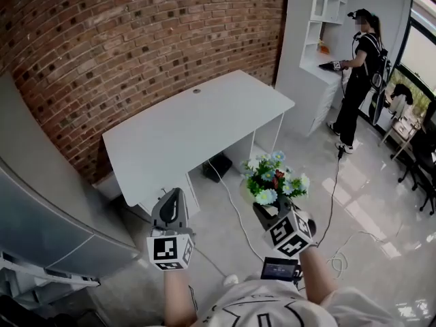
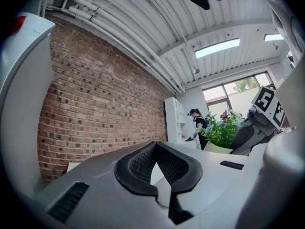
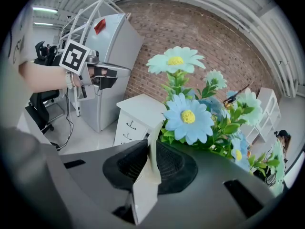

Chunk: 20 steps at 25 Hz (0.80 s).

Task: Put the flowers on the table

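Short of tabletop (image 1: 197, 128): right gripper (image 1: 262, 214) clamps flowers (image 1: 274, 178) by pot rim (image 3: 148, 175), left gripper (image 1: 174, 197) closed, empty. I'd land upright, mid-tabletop.

A red brick wall (image 1: 136, 39) runs behind a white desk (image 1: 197, 125). The pale, glossy floor (image 1: 354, 203) has cables (image 1: 231, 196) trailing across it. To the right, a person (image 1: 357, 73) stands at a white shelf unit (image 1: 327, 5) near a bright window (image 1: 422, 53). Strip lights (image 2: 217, 47) glow overhead.
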Each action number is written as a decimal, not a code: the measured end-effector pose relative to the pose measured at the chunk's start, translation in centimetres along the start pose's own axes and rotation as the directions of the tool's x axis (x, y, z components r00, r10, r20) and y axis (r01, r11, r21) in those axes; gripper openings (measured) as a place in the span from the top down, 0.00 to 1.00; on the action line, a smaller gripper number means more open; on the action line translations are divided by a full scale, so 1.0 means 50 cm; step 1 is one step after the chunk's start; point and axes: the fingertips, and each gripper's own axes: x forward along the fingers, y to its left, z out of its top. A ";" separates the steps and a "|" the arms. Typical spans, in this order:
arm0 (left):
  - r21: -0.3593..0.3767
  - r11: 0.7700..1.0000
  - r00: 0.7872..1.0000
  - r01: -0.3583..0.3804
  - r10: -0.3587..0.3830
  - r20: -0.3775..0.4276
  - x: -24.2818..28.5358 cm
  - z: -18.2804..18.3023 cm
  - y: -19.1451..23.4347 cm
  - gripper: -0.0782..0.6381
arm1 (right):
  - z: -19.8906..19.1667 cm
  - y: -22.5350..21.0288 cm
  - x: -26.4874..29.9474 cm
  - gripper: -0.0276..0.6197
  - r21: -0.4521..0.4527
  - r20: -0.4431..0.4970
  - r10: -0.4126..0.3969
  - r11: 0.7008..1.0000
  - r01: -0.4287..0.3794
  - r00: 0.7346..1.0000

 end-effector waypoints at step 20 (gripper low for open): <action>-0.021 0.999 0.999 -0.049 0.048 -0.025 0.079 -0.043 0.084 0.87 | 0.029 -0.076 0.114 0.87 0.002 0.014 0.009 1.000 -0.009 1.000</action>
